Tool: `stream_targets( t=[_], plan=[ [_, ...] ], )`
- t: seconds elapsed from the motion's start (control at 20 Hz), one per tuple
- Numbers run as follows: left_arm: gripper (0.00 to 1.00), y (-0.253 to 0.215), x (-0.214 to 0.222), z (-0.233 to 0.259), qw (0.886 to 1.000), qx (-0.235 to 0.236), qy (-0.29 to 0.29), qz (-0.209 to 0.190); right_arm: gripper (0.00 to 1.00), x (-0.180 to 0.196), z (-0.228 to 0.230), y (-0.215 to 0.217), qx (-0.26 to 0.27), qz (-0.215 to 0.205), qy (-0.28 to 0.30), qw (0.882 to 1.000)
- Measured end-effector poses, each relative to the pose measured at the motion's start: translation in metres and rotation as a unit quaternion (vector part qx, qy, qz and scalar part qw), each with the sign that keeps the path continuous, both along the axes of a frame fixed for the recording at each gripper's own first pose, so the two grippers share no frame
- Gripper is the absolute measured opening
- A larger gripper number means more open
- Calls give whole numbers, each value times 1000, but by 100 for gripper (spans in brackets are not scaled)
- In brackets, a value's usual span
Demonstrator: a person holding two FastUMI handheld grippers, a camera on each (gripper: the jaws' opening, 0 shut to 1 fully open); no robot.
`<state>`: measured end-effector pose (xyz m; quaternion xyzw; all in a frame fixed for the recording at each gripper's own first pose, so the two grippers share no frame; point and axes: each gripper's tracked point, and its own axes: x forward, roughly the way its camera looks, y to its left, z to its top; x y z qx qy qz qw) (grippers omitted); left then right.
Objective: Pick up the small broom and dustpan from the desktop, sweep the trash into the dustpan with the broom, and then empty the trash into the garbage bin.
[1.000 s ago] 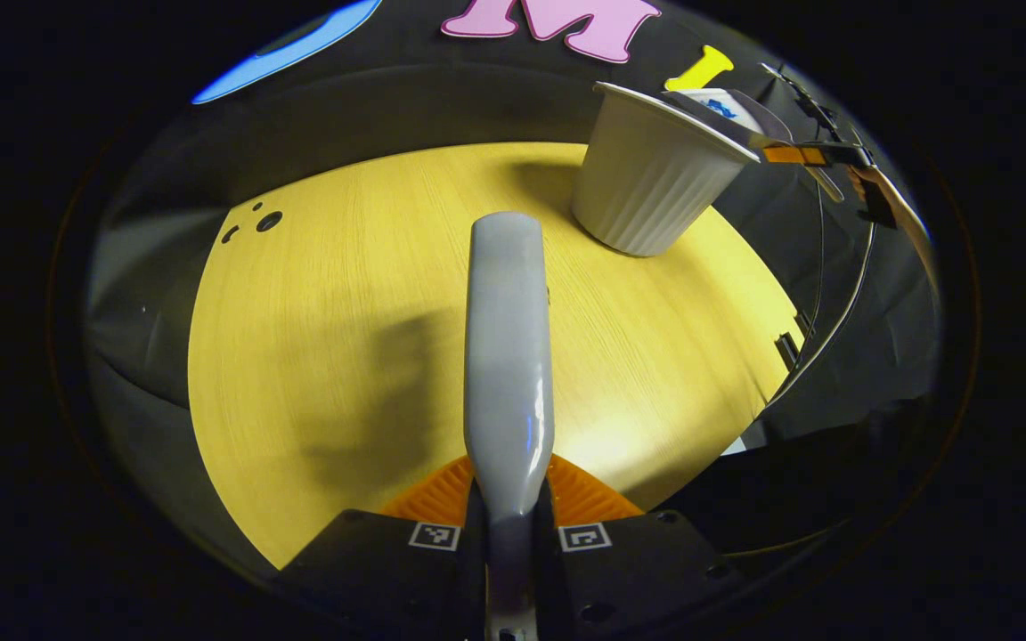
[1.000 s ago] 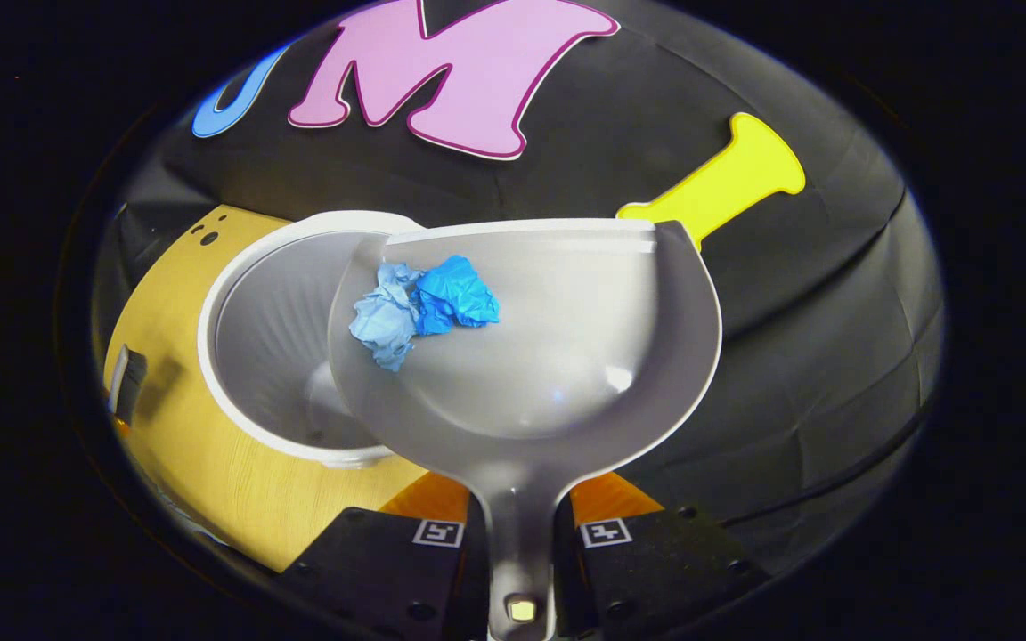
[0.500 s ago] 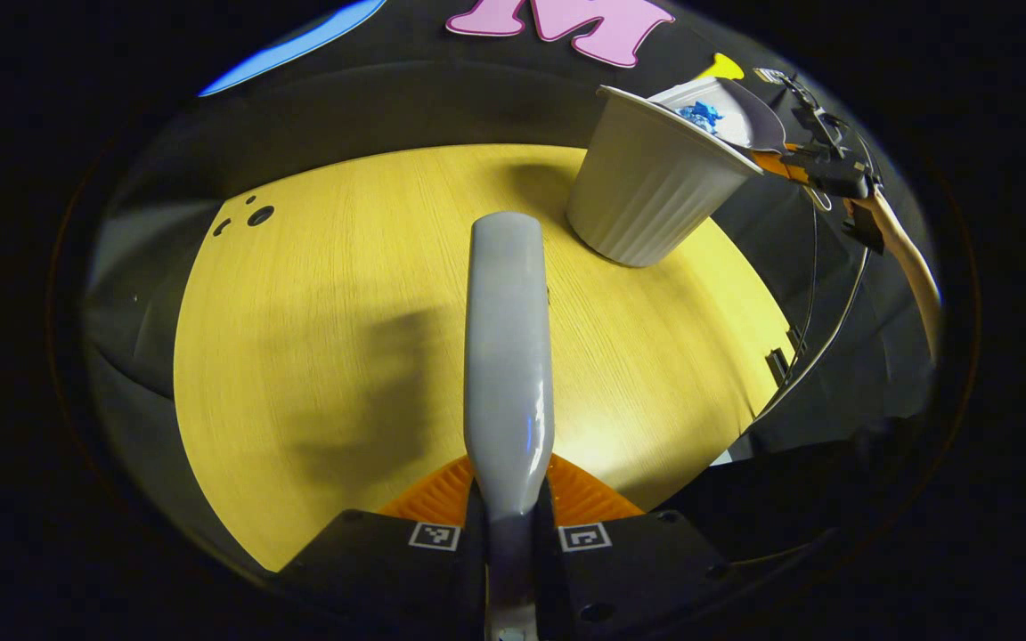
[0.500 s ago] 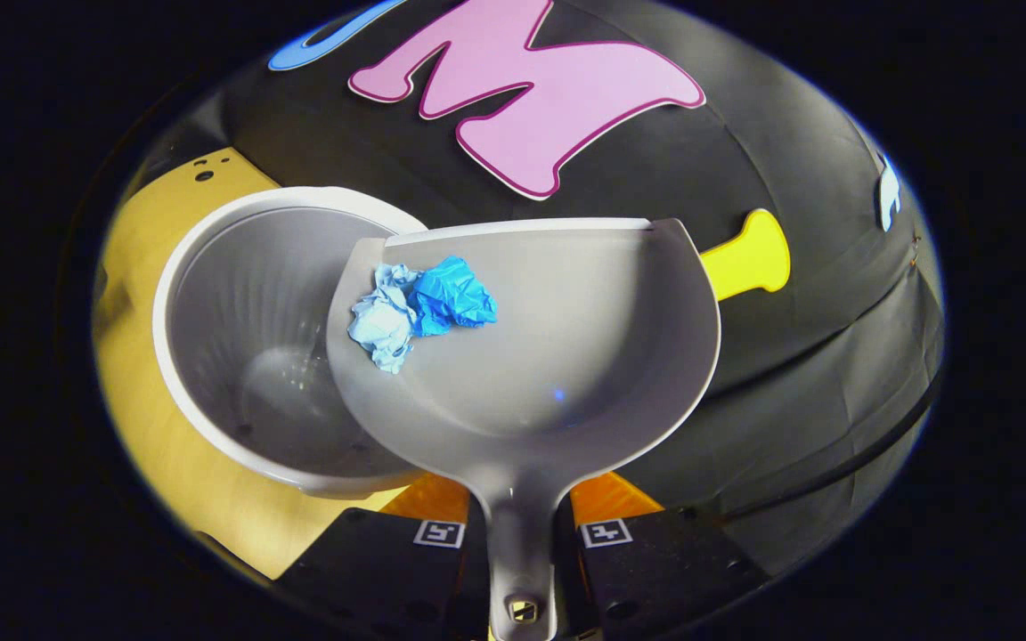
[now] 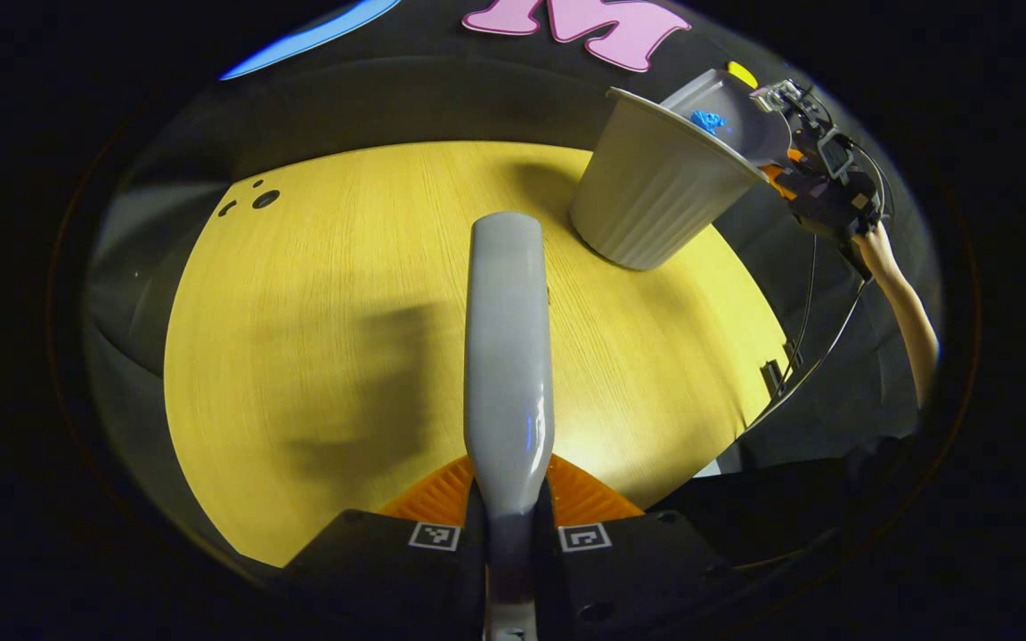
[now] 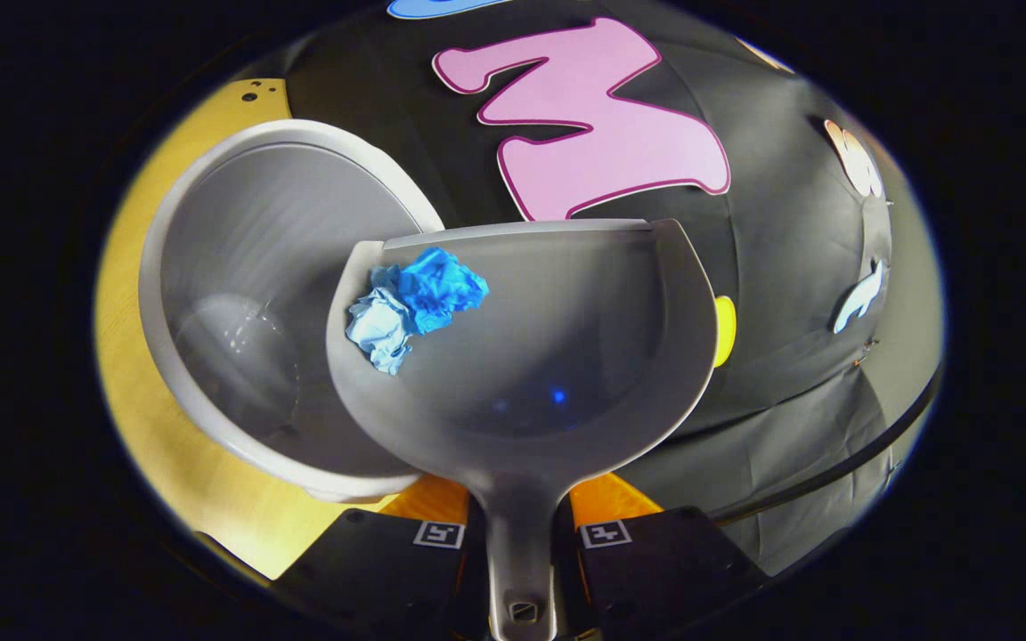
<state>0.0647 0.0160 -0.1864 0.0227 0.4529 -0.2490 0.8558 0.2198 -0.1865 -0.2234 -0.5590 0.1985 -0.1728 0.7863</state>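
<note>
My left gripper (image 5: 509, 499) is shut on the grey broom (image 5: 508, 356), which points forward above the yellow wooden table (image 5: 317, 294). At the table's far right stands the white ribbed garbage bin (image 5: 651, 191). The dustpan (image 5: 736, 111) tilts over the bin's rim with the blue trash (image 5: 707, 120) in it. In the right gripper view my right gripper (image 6: 520, 512) is shut on the handle of the grey dustpan (image 6: 557, 365). The crumpled blue paper (image 6: 411, 303) lies at the pan's left edge, just beside the bin's open mouth (image 6: 255, 285).
A person's forearm (image 5: 900, 303) holds the right gripper (image 5: 820, 178) beyond the table's right edge, with cables (image 5: 811, 329) hanging below it. Small dark holes (image 5: 264, 198) mark the table's far left corner. Black cloth walls surround the table.
The right gripper has rolled the dustpan toward the bin and lifted it. The blue paper has slid slightly toward the pan's left edge. The left gripper and broom barely moved.
</note>
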Motion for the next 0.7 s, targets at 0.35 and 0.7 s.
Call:
stream_targets(
  t=[0.35, 0.7],
  plan=[
    [26, -3, -5, -3, 999, 24, -21, -3, 33, -5, 3, 11, -74, 24, -20, 997],
    [26, -17, -21, -5, 1000, 3, -12, 5, 39, -10, 8, 18, -112, 47, -28, 992]
  ],
)
